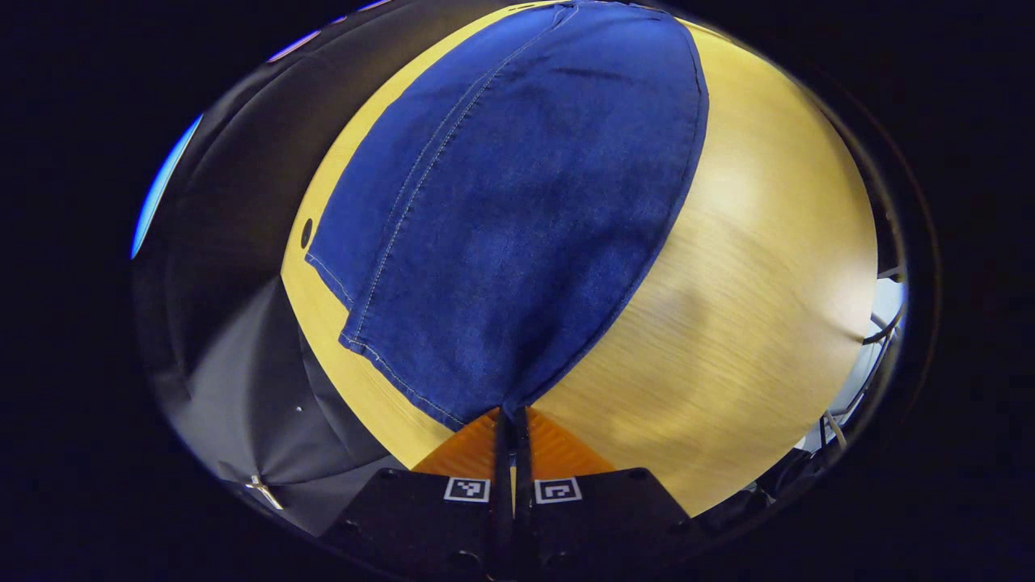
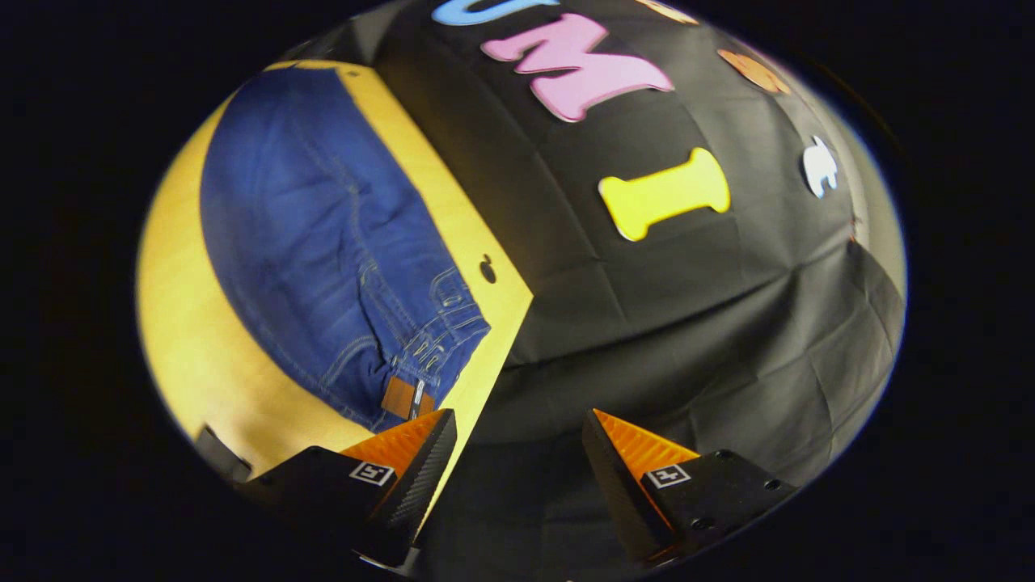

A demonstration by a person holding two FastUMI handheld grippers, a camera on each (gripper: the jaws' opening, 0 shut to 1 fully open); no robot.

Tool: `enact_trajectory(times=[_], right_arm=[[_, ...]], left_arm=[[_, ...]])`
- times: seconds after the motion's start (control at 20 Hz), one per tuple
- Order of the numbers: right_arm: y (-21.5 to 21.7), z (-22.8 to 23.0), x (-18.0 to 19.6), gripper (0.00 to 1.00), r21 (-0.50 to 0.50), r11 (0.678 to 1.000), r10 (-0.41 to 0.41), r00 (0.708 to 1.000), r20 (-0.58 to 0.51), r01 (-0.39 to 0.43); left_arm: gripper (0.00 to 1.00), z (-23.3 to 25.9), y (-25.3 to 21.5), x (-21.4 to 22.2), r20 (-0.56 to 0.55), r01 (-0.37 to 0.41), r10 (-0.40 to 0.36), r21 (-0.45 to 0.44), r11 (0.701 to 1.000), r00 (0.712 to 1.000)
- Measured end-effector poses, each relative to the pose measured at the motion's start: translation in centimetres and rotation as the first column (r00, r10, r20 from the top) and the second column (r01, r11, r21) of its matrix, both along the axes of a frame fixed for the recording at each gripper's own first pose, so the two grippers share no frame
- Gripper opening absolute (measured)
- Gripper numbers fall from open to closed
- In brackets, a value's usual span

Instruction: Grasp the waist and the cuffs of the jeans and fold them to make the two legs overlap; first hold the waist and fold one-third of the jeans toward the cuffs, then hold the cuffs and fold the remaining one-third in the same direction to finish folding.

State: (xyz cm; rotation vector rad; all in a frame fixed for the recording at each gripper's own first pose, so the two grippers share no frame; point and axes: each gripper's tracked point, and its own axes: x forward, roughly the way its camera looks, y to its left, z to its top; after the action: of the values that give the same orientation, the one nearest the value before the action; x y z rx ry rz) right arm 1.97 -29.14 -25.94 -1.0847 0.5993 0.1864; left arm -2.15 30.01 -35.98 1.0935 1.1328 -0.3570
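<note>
1. The jeans (image 1: pixel 517 210) lie flat on the wooden surface (image 1: pixel 728 323), legs overlapped.
2. My left gripper (image 1: pixel 513 416) pinches the cuff corner, fingers closed on denim.
3. My right gripper (image 2: pixel 517 436) hangs wide apart beside the waist (image 2: pixel 420 356).
4. Denim looks heavy, limp and thick at its seams; I would grip hems and waistband.

Each claw has a black housing studded with small screws and a square black-and-white marker tile at each finger's base. The left claw (image 1: pixel 513 420) has ribbed fingers; the right claw (image 2: pixel 521 440) has wedge-shaped, ribbed ones.
</note>
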Motion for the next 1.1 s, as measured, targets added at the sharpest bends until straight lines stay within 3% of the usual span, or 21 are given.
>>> enact_trajectory(times=[0.2, 0.3, 0.45, 0.55, 0.75, 0.85, 0.9, 1.0, 1.05, 1.1], right_arm=[[-0.5, -4.8, -1.2, 0.96, -0.114, 0.976, 0.166, 0.971, -0.172, -0.187], [0.7, -7.2, -1.8, 0.96, -0.124, 0.949, 0.253, 0.936, -0.245, -0.289], [1.7, -11.3, -2.0, 0.96, -0.142, 0.893, 0.354, 0.861, -0.365, -0.427], [1.2, -13.6, -1.7, 0.96, -0.175, 0.867, 0.358, 0.827, -0.434, -0.467], [1.7, -14.0, -0.1, 0.91, -0.211, 0.851, 0.367, 0.831, -0.418, -0.482], [2.4, -14.9, -0.2, 0.89, -0.215, 0.830, 0.384, 0.807, -0.448, -0.514], [2.5, -15.5, -0.4, 0.84, -0.215, 0.822, 0.386, 0.793, -0.471, -0.528], [2.5, -16.2, 0.2, 0.46, -0.221, 0.825, 0.368, 0.791, -0.488, -0.520], [2.6, -16.2, 0.4, 0.27, -0.210, 0.845, 0.345, 0.801, -0.490, -0.492], [2.5, -16.2, 0.3, 0.26, -0.196, 0.869, 0.311, 0.810, -0.498, -0.454]], left_arm=[[0.06, -0.1, 0.0, -0.1, -0.003, 0.006, -0.006, 0.016, 1.000, 1.000], [0.06, -0.1, -0.1, 0.0, -0.018, -0.003, 0.003, 0.018, 1.000, 1.000], [0.06, -0.1, -0.1, -0.1, -0.023, 0.007, -0.006, 0.034, 0.999, 1.000], [0.06, -0.2, -0.1, -0.1, -0.012, -0.008, 0.008, 0.032, 0.999, 1.000], [0.06, -0.3, -0.1, 0.1, 0.013, -0.024, 0.024, 0.025, 0.999, 1.000], [0.06, -0.3, -0.1, 0.1, 0.019, -0.021, 0.021, 0.029, 0.999, 1.000], [0.06, -0.3, -0.1, 0.1, 0.022, -0.021, 0.020, 0.031, 0.999, 1.000], [0.06, -0.3, 0.0, 0.1, 0.026, -0.030, 0.029, 0.035, 0.999, 0.999], [0.10, -0.3, -0.1, 0.1, 0.026, -0.038, 0.037, 0.035, 0.999, 0.999], [0.06, -0.3, -0.1, 0.1, 0.026, -0.039, 0.038, 0.037, 0.999, 0.999]])
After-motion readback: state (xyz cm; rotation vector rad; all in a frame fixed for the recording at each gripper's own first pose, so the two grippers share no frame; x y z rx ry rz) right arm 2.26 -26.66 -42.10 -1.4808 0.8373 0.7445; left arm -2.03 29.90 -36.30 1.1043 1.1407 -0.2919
